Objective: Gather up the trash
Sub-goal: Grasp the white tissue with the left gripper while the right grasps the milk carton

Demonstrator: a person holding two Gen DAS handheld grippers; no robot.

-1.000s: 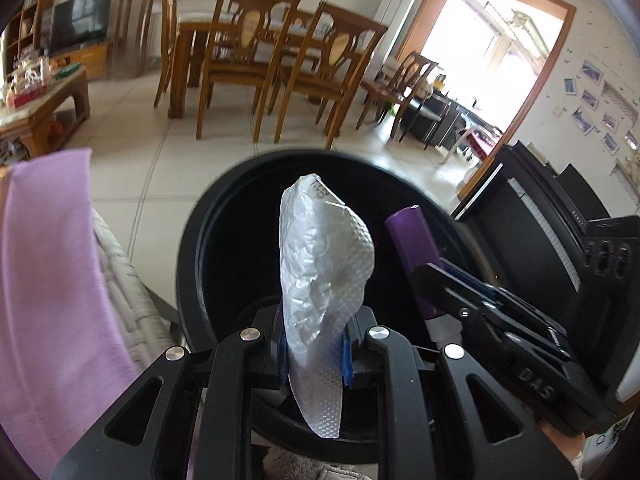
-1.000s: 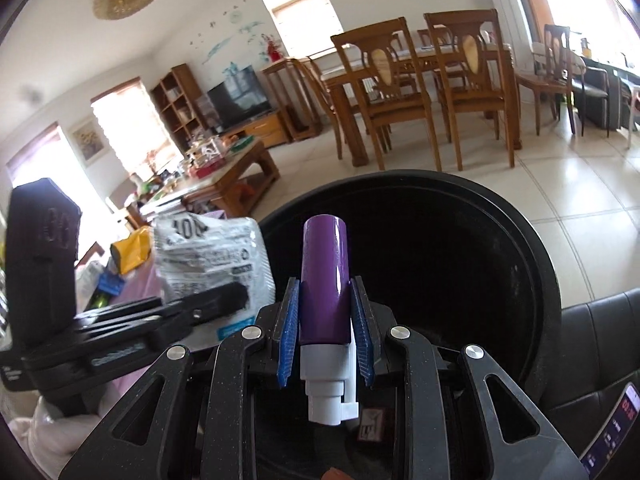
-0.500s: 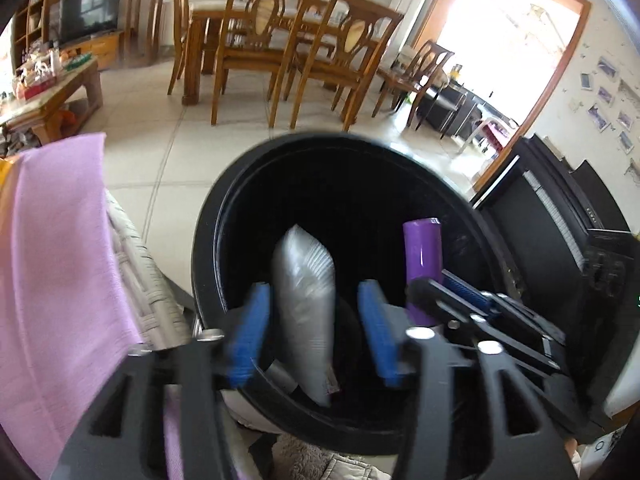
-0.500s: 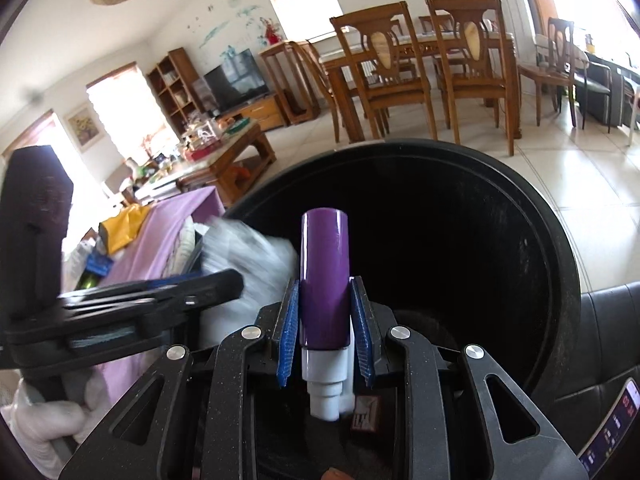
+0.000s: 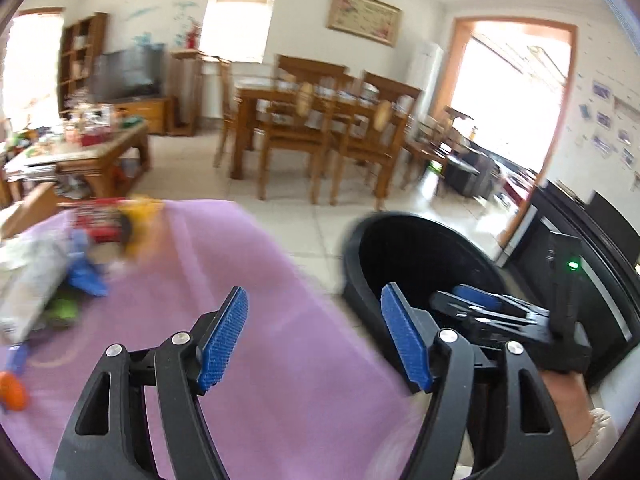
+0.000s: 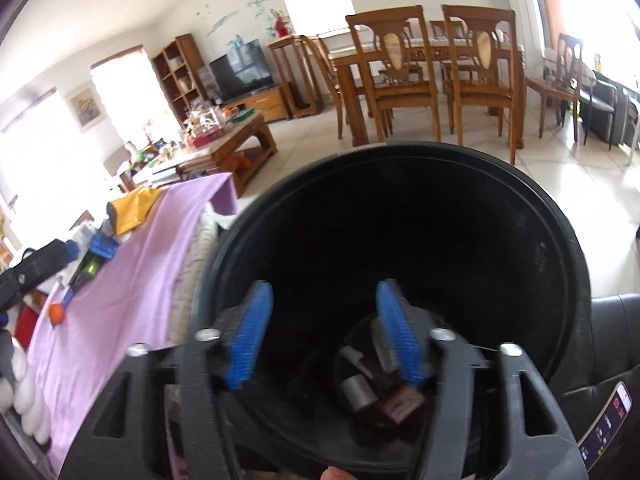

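A black round trash bin [image 6: 400, 168] fills the right wrist view; it also shows at the right of the left wrist view [image 5: 360, 248]. Dropped trash [image 6: 368, 384] lies at its bottom, among it a silver packet and a purple tube. My right gripper [image 6: 324, 336] is open and empty over the bin's mouth. My left gripper [image 5: 316, 336] is open and empty over the purple-covered table [image 5: 280, 360], left of the bin. More litter [image 5: 80, 272] lies blurred at the table's far left, with a yellow packet [image 6: 132, 204].
A wooden coffee table [image 6: 240, 144] with clutter stands beyond the purple table. A dining table with chairs [image 6: 432, 68] stands farther back on the tiled floor. A black leather seat with a control panel [image 6: 608, 420] is at the right of the bin.
Both grippers opened: the silver packet and the purple tube fell into the bin. My left gripper swung left, away from the bin to over the purple table.
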